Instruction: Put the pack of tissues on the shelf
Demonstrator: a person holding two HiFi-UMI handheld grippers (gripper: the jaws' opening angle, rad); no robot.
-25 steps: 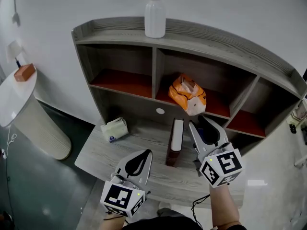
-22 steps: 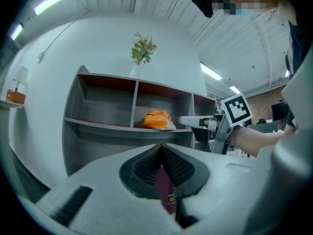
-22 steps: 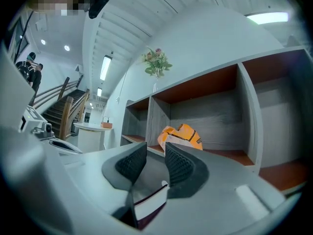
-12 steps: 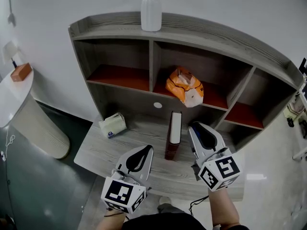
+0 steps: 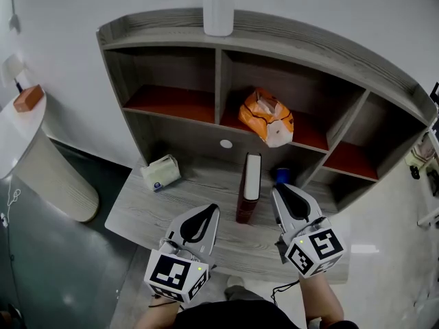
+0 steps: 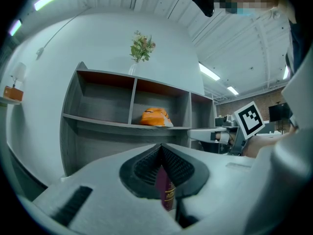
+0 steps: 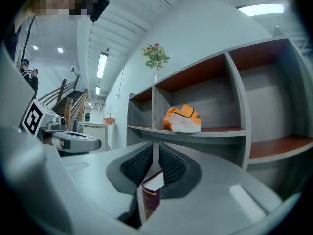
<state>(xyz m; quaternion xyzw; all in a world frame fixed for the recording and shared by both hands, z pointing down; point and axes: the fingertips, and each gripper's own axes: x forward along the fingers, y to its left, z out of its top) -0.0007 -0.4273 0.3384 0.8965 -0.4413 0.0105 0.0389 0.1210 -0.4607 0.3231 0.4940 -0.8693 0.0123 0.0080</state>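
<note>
Now the tissue pack (image 5: 267, 117), orange and white with a crumpled wrapper, lies on the red board in the shelf's (image 5: 309, 43) middle compartment, well apart from both my claws. I count one such pack, one pale pack (image 5: 162, 173) on the desk (image 5: 151, 211), one upright book (image 5: 251, 187) and one vase (image 5: 218, 9). My left claw (image 5: 211, 210) is closed and empty, and my right claw (image 5: 276, 190) is closing to a narrow slit with nothing between the jaws.

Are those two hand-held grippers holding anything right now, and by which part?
Nothing is held. The left hand-held gripper is shut and empty; the right hand-held gripper is closing on nothing. The tissues lie untouched.
</note>
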